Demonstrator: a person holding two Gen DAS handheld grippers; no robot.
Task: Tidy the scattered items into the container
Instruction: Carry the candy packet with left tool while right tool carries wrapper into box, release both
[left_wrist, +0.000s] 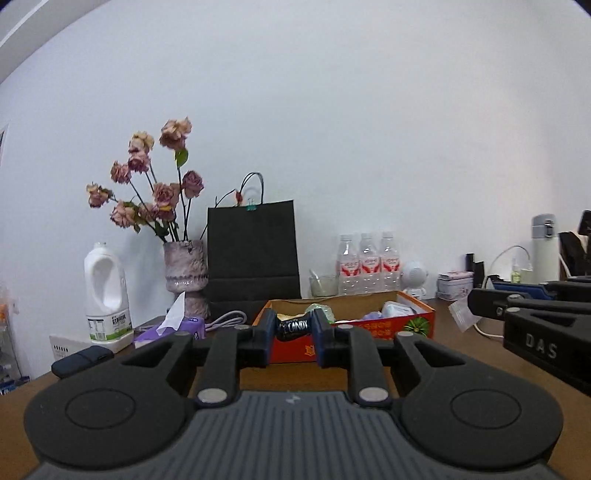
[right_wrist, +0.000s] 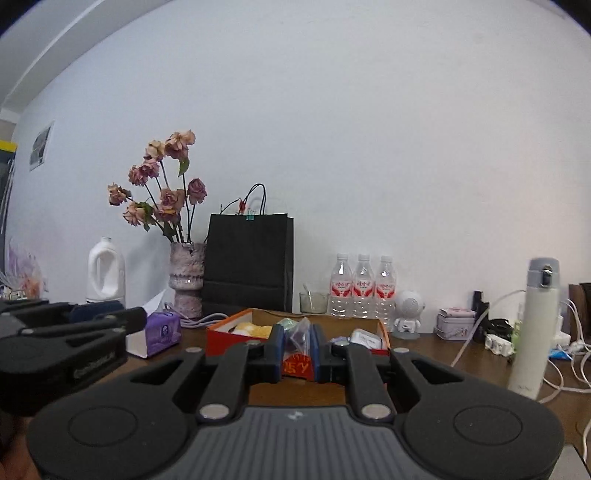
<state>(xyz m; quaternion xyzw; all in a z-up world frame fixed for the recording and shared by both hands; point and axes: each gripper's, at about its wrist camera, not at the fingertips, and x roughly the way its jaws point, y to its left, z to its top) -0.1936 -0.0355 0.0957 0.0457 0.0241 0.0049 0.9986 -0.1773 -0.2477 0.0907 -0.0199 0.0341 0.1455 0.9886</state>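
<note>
Left wrist view, entry one: left tongs (left_wrist: 293, 326) clamped on a black candy wrapper (left_wrist: 294, 327) printed "CANDY", glossy and crinkled, pinched across its middle and held above the near wall of the cardboard box (left_wrist: 421, 314).

Right wrist view, entry two: right tongs (right_wrist: 297, 341) clamped on a small clear zip bag (right_wrist: 300, 336), thin, limp film with a red seal strip, held upright in front of the same box.

Container: shallow open carton, orange-red printed outside, raw brown card inside, standing on the brown wooden tabletop (right_wrist: 443, 354). Already inside: a yellow soft item (right_wrist: 255, 329), a pale green packet, a white packet; details too small to tell.

Handling note, as judged: both items are light and slippery, so each is best carried fully over the rim, lowered into a free patch of the box floor, then released. The two tongs sit side by side, so staggered drops would avoid a clash. The limp bag may cling to a pad; a slight lift after release would show.

Background: dried roses in a mottled ceramic vase (left_wrist: 184, 269), matte black paper bag (left_wrist: 253, 254), white plastic jug (left_wrist: 107, 291), three water bottles (left_wrist: 369, 264), purple tissue pack (right_wrist: 160, 330), white flask (right_wrist: 533, 328).
</note>
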